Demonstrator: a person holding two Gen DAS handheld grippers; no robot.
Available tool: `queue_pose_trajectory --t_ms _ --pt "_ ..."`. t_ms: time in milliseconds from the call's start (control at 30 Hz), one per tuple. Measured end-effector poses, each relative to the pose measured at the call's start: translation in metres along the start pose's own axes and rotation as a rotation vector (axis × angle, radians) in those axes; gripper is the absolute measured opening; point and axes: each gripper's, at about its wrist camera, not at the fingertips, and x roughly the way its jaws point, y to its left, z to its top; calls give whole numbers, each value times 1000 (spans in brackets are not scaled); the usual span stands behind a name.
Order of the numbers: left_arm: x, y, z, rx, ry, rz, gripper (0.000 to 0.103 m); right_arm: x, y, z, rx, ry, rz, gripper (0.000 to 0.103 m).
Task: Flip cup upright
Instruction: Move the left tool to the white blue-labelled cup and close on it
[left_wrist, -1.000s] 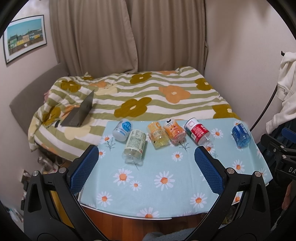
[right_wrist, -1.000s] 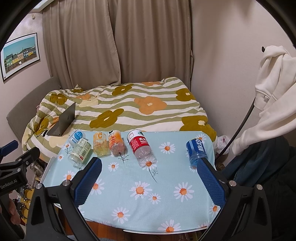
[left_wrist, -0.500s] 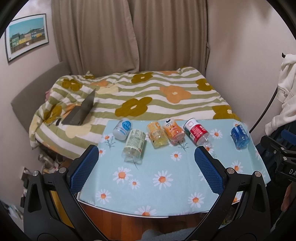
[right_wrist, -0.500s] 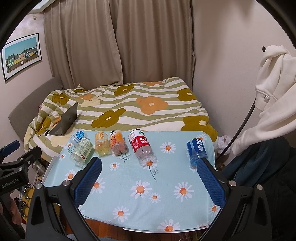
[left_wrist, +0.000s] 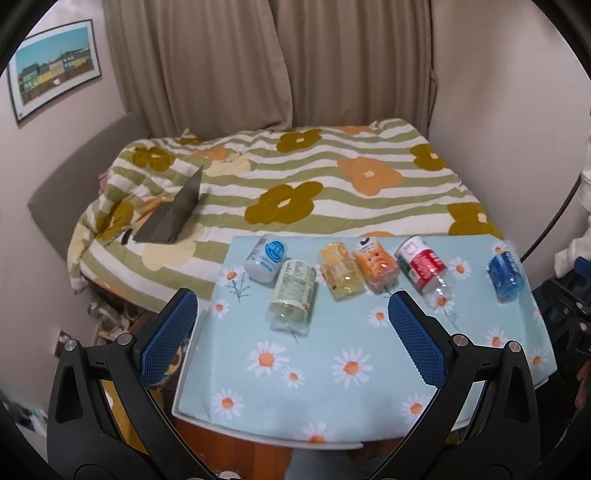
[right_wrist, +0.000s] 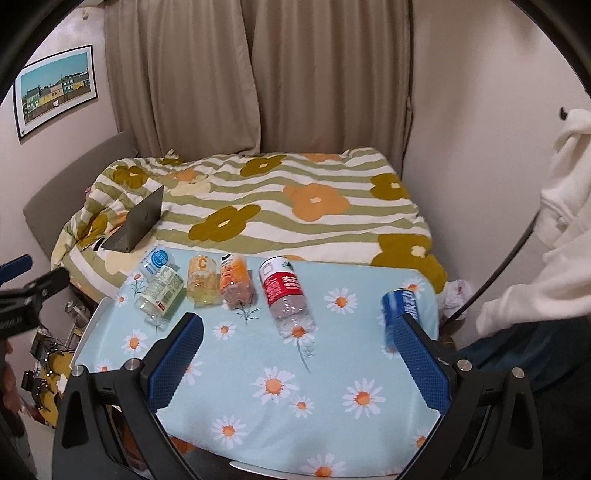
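Note:
Several cut-bottle cups lie on their sides along the far edge of a table with a daisy cloth (left_wrist: 351, 362). From left: a white-blue one (left_wrist: 266, 257), a pale green one (left_wrist: 293, 291), a yellow one (left_wrist: 340, 271), an orange one (left_wrist: 375, 263), a red one (left_wrist: 423, 264), and a blue one (left_wrist: 505, 271) apart at the right. They also show in the right wrist view: red (right_wrist: 282, 288), blue (right_wrist: 400, 304). My left gripper (left_wrist: 291, 321) is open and empty above the table's near left. My right gripper (right_wrist: 295, 343) is open and empty, its right finger beside the blue cup.
A bed with a striped flower quilt (left_wrist: 295, 192) lies behind the table, with a half-open laptop (left_wrist: 173, 214) on it. Curtains hang at the back. White clothing (right_wrist: 554, 221) hangs at the right. Clutter lies on the floor left of the table (right_wrist: 48, 354).
Both grippers have shifted a little to the left, so the table and cups sit slightly further right in the views. The cups have not moved. Both grippers stay open.

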Motion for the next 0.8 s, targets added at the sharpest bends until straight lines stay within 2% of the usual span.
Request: queue_pose_trajectory --t_ms 333,433,633,800 --pt "115 52 49 50 132 -59 103 60 17 18 60 91 8 103" --pt "154 63 57 77 188 -72 103 80 22 25 86 114 -17 103" --pt "234 75 63 106 321 -121 103 121 28 30 148 178 -79 103" --pt "281 73 63 144 389 -156 103 151 35 29 160 234 -122 103"
